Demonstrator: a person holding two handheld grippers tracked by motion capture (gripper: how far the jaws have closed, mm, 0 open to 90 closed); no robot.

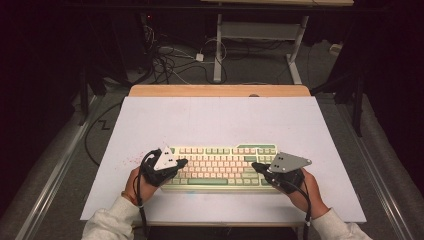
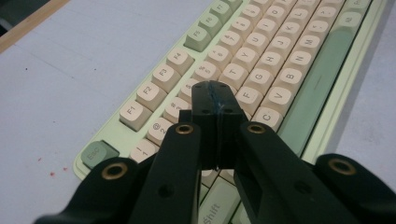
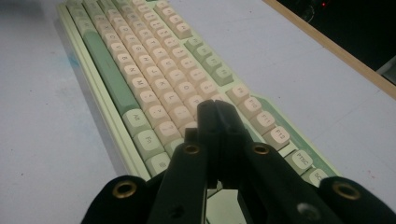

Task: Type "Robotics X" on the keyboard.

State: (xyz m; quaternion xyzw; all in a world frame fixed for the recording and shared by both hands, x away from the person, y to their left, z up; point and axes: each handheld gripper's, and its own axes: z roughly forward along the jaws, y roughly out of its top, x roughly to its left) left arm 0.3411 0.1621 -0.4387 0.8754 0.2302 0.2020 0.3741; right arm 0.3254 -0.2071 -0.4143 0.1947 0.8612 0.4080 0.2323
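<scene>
Sleeves nearest in high view; keyboard [image 1: 220, 165] near-centre on surface [image 1: 210, 120], left gripper [image 1: 181, 162] and right gripper [image 1: 256, 165] over its ends. Left gripper view: my jaws clenched, empty, above the letter rows. Right gripper view: same. Risk: blunt tips may press neighbouring keys.

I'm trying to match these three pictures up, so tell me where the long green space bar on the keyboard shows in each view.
High view: space bar in the keyboard's near row, low centre, between the two grippers.
Left gripper view: space bar right of centre, running up toward the top right, beyond the shut left gripper.
Right gripper view: space bar upper left, running diagonally.
Shared landmark: the table's wooden edge.
</scene>
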